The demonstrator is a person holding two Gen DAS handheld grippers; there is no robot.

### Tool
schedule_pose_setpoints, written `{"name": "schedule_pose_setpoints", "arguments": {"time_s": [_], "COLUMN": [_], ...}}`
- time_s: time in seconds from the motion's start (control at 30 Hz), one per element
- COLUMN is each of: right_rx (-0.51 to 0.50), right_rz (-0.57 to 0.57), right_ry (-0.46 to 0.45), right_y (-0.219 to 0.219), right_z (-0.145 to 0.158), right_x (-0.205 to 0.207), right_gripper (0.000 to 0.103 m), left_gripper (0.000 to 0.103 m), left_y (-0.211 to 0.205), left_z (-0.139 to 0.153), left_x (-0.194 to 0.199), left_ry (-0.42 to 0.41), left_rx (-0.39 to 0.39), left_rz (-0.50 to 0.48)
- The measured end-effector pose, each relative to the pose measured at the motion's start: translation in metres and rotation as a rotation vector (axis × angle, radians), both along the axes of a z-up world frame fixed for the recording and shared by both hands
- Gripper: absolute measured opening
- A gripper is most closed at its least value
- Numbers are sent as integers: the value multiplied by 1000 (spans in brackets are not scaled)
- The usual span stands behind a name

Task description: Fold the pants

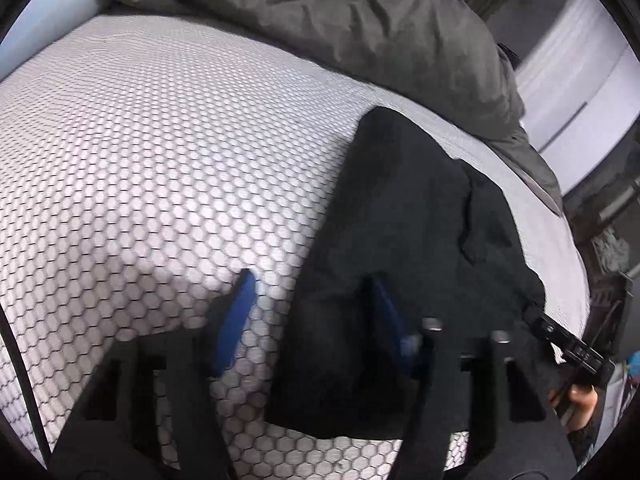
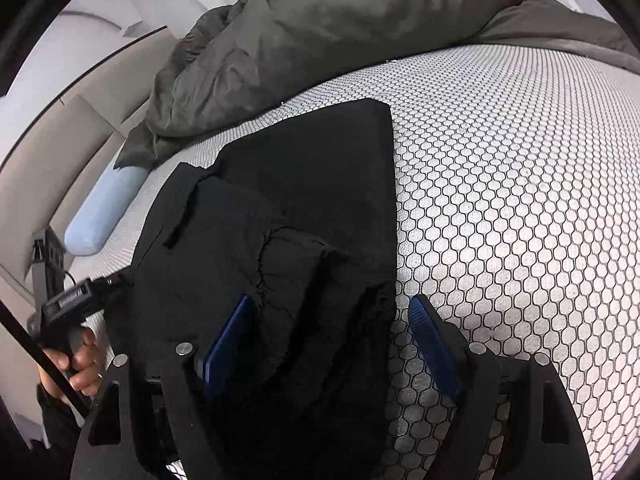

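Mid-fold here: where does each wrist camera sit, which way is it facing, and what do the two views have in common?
Left wrist: on the left gripper, tilted down along its blue fingers at the honeycomb mattress; jaws apart over the black pants' edge; a hand shows at right.
Right wrist: on the right gripper, tilted down over the pants; jaws open astride the edge; a hand holding the other gripper shows at left.
Shared: pants, mattress, grey duvet.
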State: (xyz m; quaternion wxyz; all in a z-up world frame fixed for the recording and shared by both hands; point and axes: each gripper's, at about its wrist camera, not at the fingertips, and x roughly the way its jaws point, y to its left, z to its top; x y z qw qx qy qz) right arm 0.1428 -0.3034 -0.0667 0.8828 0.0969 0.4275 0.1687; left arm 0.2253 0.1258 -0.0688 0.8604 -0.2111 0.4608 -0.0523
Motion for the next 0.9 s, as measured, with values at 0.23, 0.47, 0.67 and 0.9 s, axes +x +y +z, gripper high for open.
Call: {"name": "schedule_pose_setpoints", "arguments": {"time_s": [0.23,0.47,0.67,0.9], "right_rx": [-11,-53,33,107], "right_rz": [45,82,43,83], "right_ry": [20,-4,-16,40], "right_y": [25,41,12,3], "right_z": [-1,9,21,2], "right_x": [32,62,24,7], "right_gripper": [62,60,68,71], "left_gripper": [34,34,44,55], "left_y": [-11,-10,-17,-15], "left_z": [4,4,13,0], "left_x": [-3,-5,-20,-26], "left_ry": [-7,-3,25,32], "left_rx": [5,28,13,35], "left_rz": [9,35,-44,-64]}}
